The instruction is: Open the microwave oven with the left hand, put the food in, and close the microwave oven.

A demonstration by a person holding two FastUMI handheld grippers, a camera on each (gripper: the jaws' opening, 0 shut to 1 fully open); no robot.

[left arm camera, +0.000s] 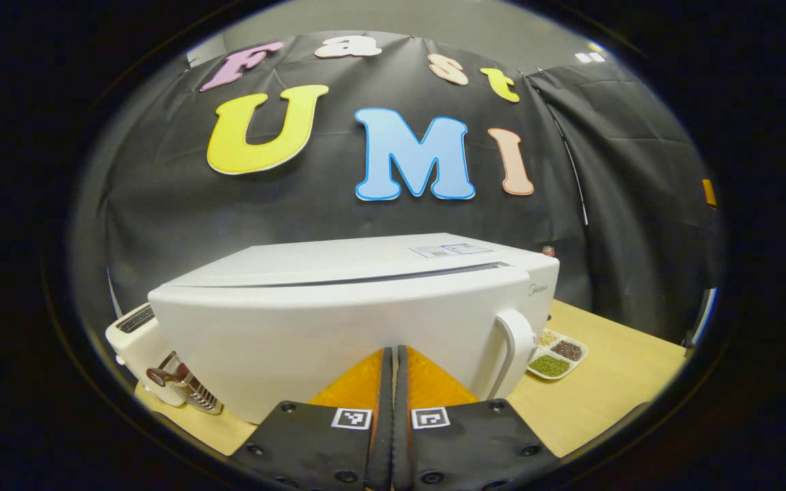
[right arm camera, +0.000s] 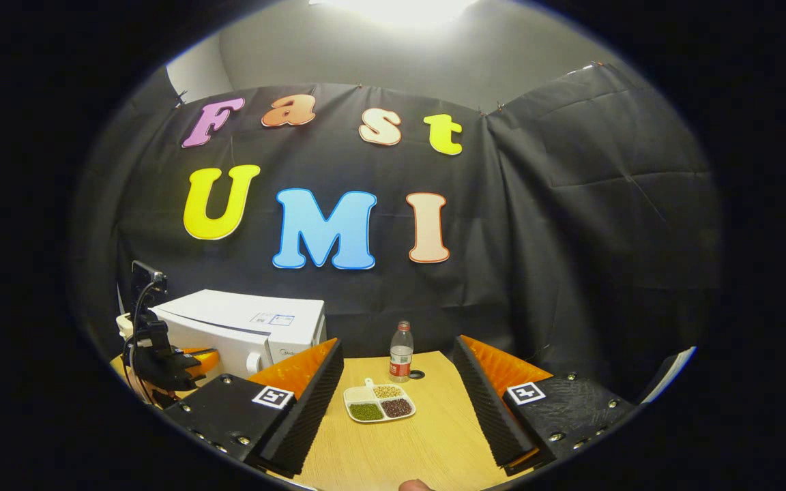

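A white microwave oven [left arm camera: 338,307] stands on the wooden table with its door closed and a white handle [left arm camera: 517,344] at its right side. My left gripper [left arm camera: 393,354] is shut, empty, its fingertips close against the door just left of the handle. To the right of the oven lies the food, a white divided dish of beans [left arm camera: 557,356]. In the right gripper view the dish [right arm camera: 379,402] lies between and beyond my open right gripper [right arm camera: 396,368]. The left gripper [right arm camera: 161,358] shows there in front of the microwave [right arm camera: 243,327].
A white toaster [left arm camera: 135,341] and a wire rack [left arm camera: 192,389] stand left of the oven. A plastic bottle [right arm camera: 401,351] stands behind the dish near the black cloth wall. Bare wooden table [right arm camera: 406,450] lies around the dish.
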